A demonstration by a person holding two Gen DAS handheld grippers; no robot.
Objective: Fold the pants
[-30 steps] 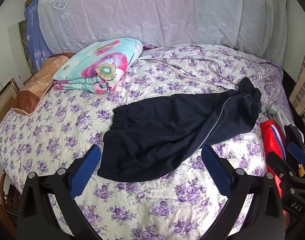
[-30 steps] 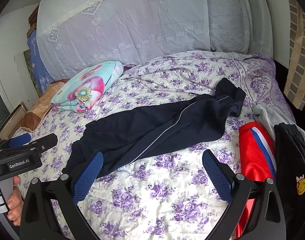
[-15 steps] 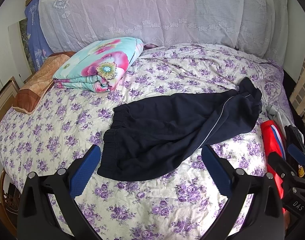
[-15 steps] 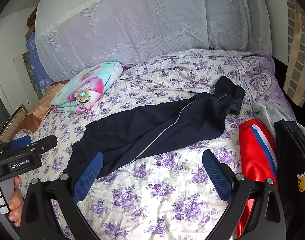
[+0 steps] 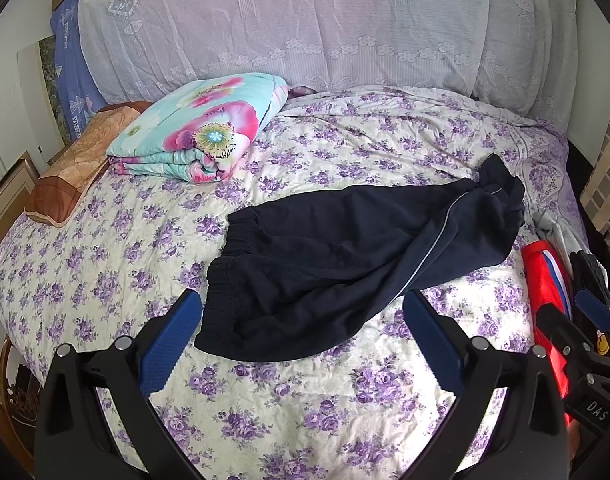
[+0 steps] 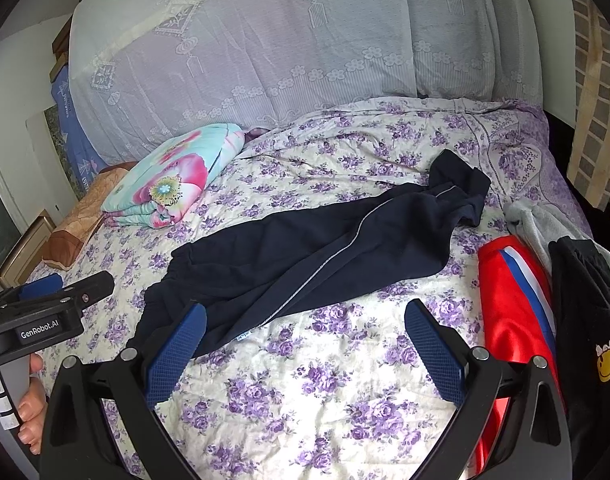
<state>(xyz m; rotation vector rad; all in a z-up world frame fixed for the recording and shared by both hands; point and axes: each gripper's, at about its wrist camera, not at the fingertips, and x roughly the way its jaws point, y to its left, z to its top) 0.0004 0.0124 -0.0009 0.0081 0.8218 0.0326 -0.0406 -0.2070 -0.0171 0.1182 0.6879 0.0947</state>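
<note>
Honestly the folding hasn't really started as far as I can tell; the navy pants [image 5: 345, 256] are lying loose across the flowery bed [image 5: 305, 400], legs stacked one on the other and pointing off to the right, cuffs bunched in a heap at the far end, waistband on the left side and a bit rumpled; so at best they're laid lengthwise, and all the actual crosswise folds are left to do.

Both tools are hovering over the near edge of the bed, holding nothing; the left gripper [image 5: 303, 336] is spread wide, with the waistband end sitting just ahead of it, the hem right beside its left finger; the right gripper [image 6: 305, 344] is spread wide too, with its left finger overlapping the lower edge of the pants in its view, though I can't tell if it's touching; mostly bare sheet between its jaws.

Over on the right there's a red garment [image 6: 509, 300] and a black one with a smiley [image 6: 585, 300], well clear of the pants; folded floral quilt [image 5: 201, 128] up by the headboard.
</note>
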